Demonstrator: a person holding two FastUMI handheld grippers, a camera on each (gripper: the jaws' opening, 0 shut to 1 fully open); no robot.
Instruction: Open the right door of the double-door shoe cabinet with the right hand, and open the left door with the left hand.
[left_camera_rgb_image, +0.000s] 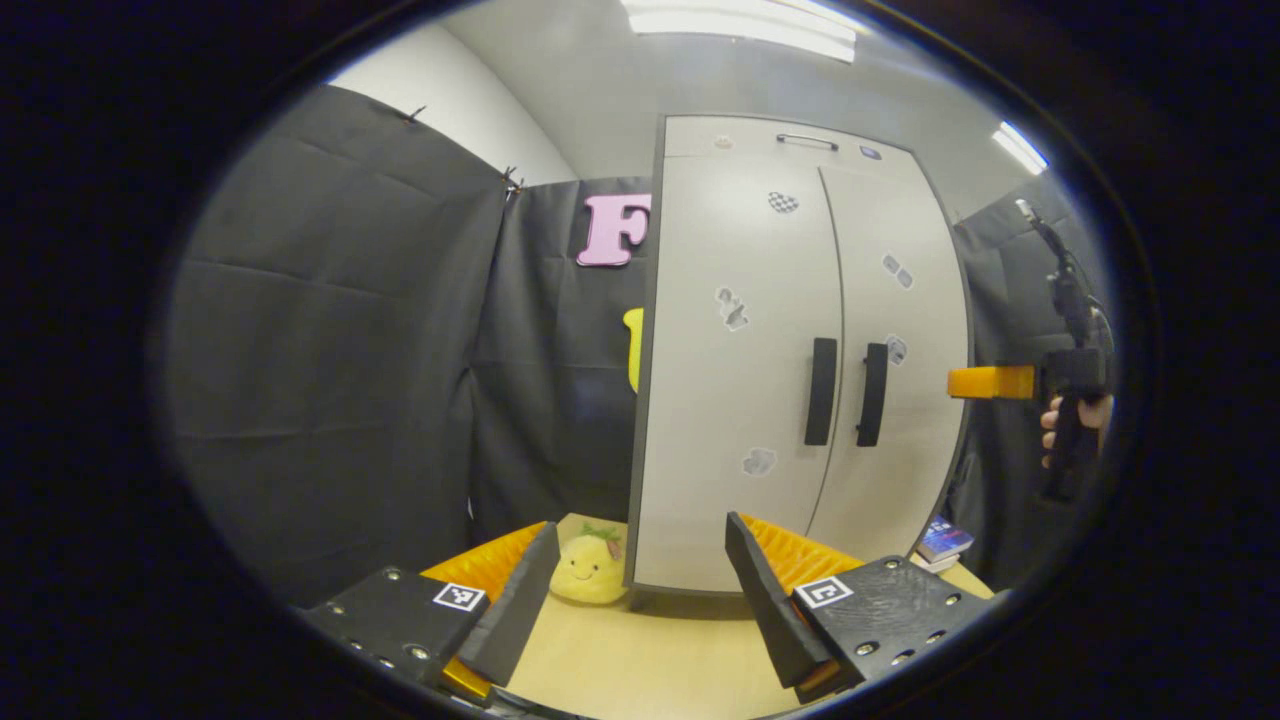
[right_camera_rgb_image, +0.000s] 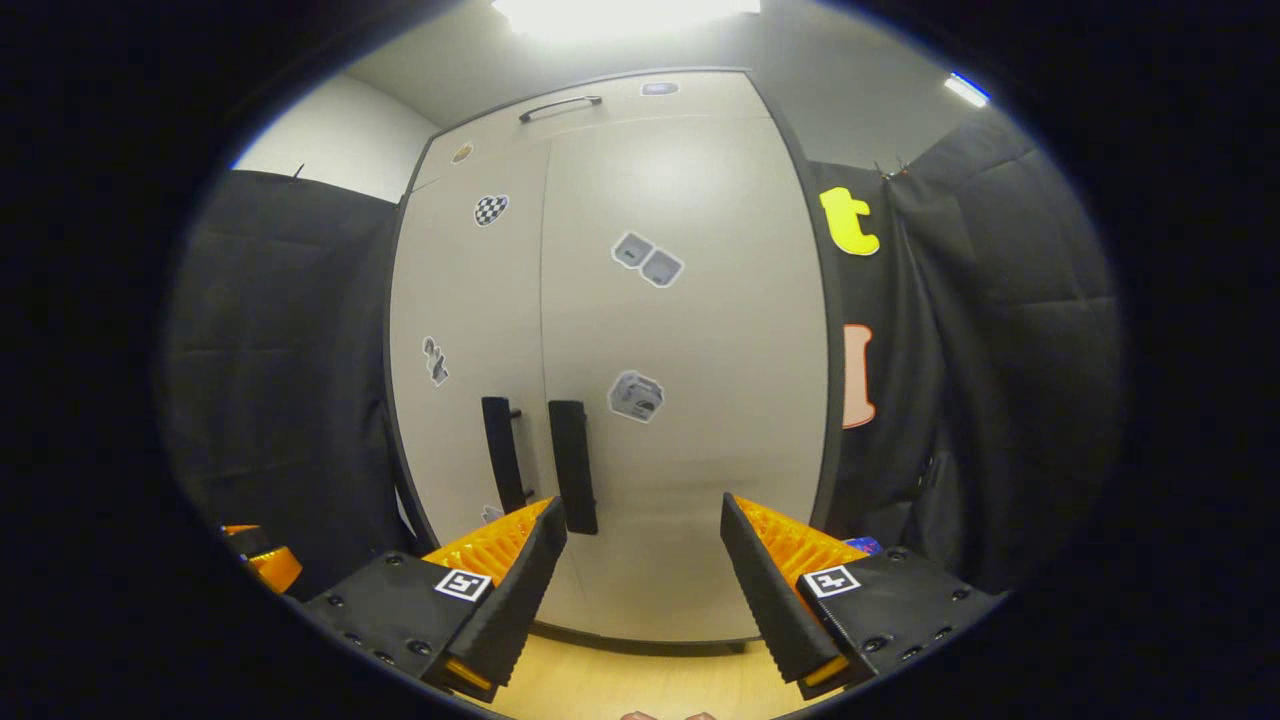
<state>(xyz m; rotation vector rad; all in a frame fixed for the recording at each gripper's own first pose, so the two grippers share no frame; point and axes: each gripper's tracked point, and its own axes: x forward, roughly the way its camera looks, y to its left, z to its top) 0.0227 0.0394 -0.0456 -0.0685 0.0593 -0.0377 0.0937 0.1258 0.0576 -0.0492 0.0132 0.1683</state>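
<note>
Shoe cabinet (left_camera_rgb_image: 760, 360) stands upright on the wooden table (left_camera_rgb_image: 650, 660), both doors shut, straight ahead of both grippers.

Left gripper (left_camera_rgb_image: 640, 560): fingers spread wide, nothing between them, hovering over the table short of the cabinet. Between its fingers, the cabinet's lower left corner and a yellow plush toy (left_camera_rgb_image: 588, 568) lying on the table just beside that corner. Left door (left_camera_rgb_image: 740, 330) and right door (left_camera_rgb_image: 895, 340) meet at the centre seam, with the left handle (left_camera_rgb_image: 821, 390) and right handle (left_camera_rgb_image: 872, 394) side by side, both vertical bars. Stickers scattered on both doors. A thin top handle (left_camera_rgb_image: 806, 141) sits on the panel above the doors. Far right of the left gripper view, the right gripper (left_camera_rgb_image: 990, 381) shows near the cabinet's right edge, held by a hand (left_camera_rgb_image: 1070, 420); apart from the door. Small books (left_camera_rgb_image: 942, 541) lie on the table by the cabinet's lower right corner.

Right gripper (right_camera_rgb_image: 645, 525) in the right gripper view: fingers wide apart, empty, close in front of the right door (right_camera_rgb_image: 690, 380). Its left fingertip overlaps the bottom end of the right handle (right_camera_rgb_image: 572, 465) in the picture; contact cannot be told. Left handle (right_camera_rgb_image: 503, 452) just beside it on the left door (right_camera_rgb_image: 465, 350). Part of the left gripper (right_camera_rgb_image: 262, 560) peeks in at the lower left.
</note>
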